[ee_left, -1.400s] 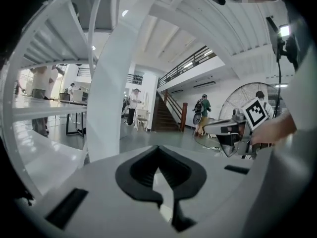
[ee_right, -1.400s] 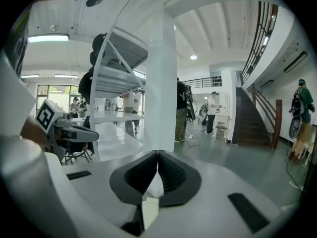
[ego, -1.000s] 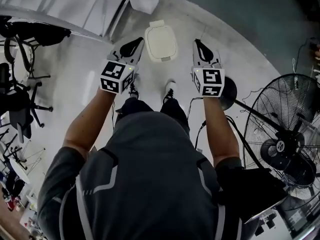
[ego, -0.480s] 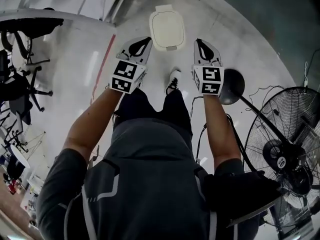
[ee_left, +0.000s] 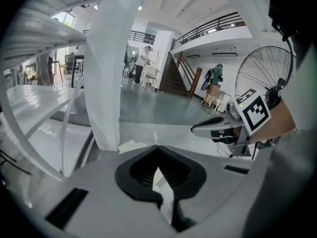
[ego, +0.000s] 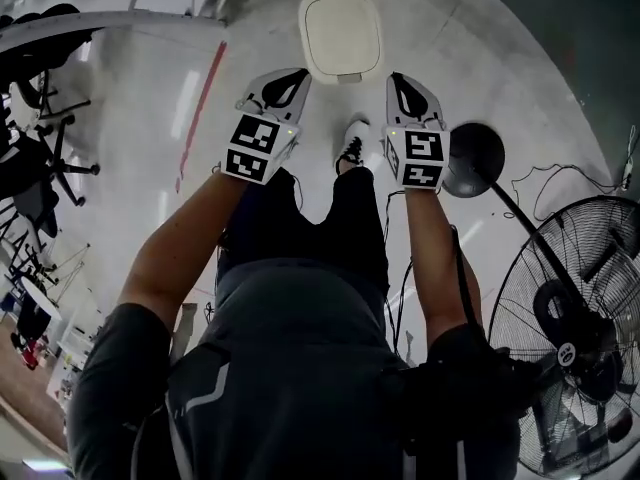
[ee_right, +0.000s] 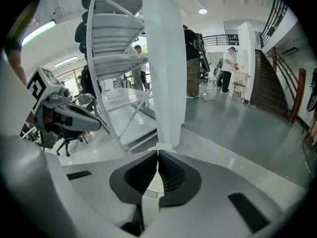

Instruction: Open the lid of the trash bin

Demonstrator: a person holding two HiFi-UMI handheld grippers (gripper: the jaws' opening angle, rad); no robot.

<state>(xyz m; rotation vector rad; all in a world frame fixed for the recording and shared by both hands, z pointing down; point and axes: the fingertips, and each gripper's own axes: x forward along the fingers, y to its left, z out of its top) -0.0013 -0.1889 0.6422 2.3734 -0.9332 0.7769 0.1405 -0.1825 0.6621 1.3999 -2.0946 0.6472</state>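
Observation:
The trash bin (ego: 341,30) stands on the floor at the top of the head view, its pale rounded lid down flat. My left gripper (ego: 291,76) hangs just short of the bin's near left corner and my right gripper (ego: 398,78) just short of its near right corner. Neither touches the lid. In the left gripper view the left gripper (ee_left: 157,148) is shut, tips together, nothing held. The right gripper (ee_right: 158,152) in its own view is likewise shut and empty. Each gripper view shows the other gripper off to the side.
A large floor fan (ego: 575,328) with a round black base (ego: 473,160) and trailing cables stands at my right. Office chairs (ego: 35,168) and a white stair frame are at the left. A white pillar (ee_right: 166,68) rises just beyond the bin. One shoe (ego: 352,140) is in front of the bin.
The bin has slid toward the top of the head view, from between the grippers to just beyond their tips, and a foot has stepped forward. Both grippers stay shut.

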